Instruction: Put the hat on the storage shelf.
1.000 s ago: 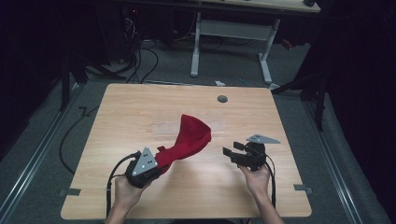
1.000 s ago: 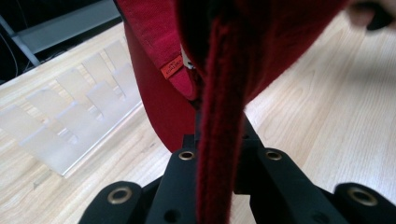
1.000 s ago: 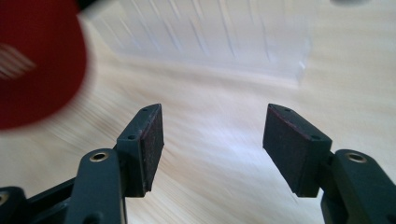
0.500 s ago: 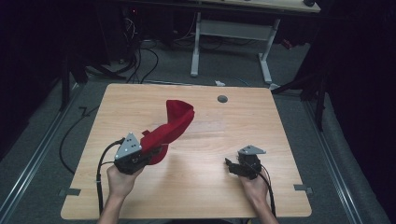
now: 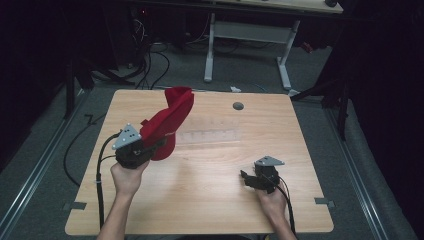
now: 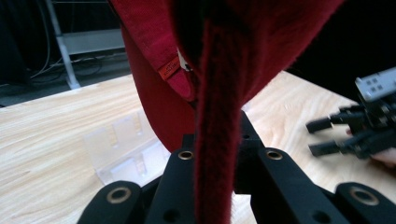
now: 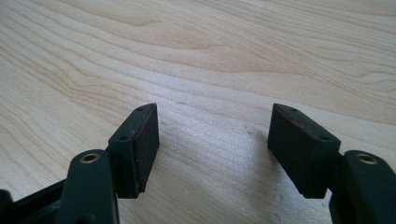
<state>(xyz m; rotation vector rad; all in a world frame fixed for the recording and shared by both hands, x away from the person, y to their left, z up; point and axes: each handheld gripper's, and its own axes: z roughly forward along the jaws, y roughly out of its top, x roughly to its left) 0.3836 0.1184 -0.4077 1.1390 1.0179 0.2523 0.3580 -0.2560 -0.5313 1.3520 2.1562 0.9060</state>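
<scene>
At centre left of the high view my left gripper (image 5: 150, 146) pinches a fold of the red cloth (image 5: 170, 120), which hides its jaw tips and part of a clear tray (image 5: 210, 135), while lower right my right gripper (image 5: 248, 178) hangs spread over bare table (image 5: 200, 200).

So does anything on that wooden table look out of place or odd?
Nothing damaged or spilled. The red fabric garment hangs bunched and twisted from the left gripper, lifted off the wooden table. The right gripper is open, holding nothing.
</scene>
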